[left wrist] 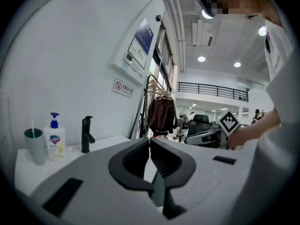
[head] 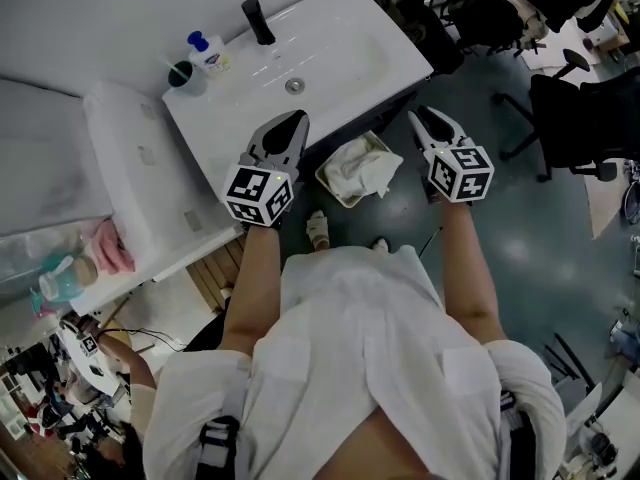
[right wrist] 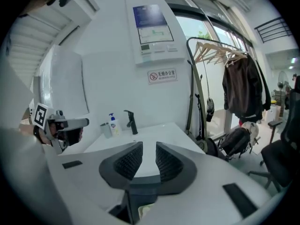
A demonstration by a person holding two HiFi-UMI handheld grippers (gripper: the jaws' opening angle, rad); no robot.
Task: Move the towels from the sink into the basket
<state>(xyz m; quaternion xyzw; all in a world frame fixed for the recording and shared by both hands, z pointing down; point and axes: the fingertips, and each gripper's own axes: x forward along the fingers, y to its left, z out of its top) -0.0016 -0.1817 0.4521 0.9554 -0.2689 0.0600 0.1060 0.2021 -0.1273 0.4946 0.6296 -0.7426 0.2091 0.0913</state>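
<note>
Head view, left to right: a cup [head: 183, 76] and a soap bottle [head: 207, 53] are standing side by side at the back left corner of the sink [head: 340, 43], with a black faucet [head: 257, 20] just to their right. The left gripper [head: 297, 118] is hovering over the sink's front edge, pointing toward the basin. The basket [head: 328, 182] is sitting on the floor [head: 500, 238] just beside the sink's front, between the two grippers and nearer the person. The white towels [head: 362, 166] are lying bunched inside it, spilling a little over its right rim. The right gripper [head: 418, 116] is hanging over the floor, just right of the basket and off the sink's right corner. A black chair [head: 580, 118] is standing well apart on the far right.

Left gripper view: the fingers [left wrist: 136, 156] are meeting at their tips and gripping nothing.

Right gripper view: the fingers [right wrist: 129, 162] are standing a narrow gap apart, and only the sink top is showing between them. A dark coat [right wrist: 243, 88] is hanging on a rack at the right.
</note>
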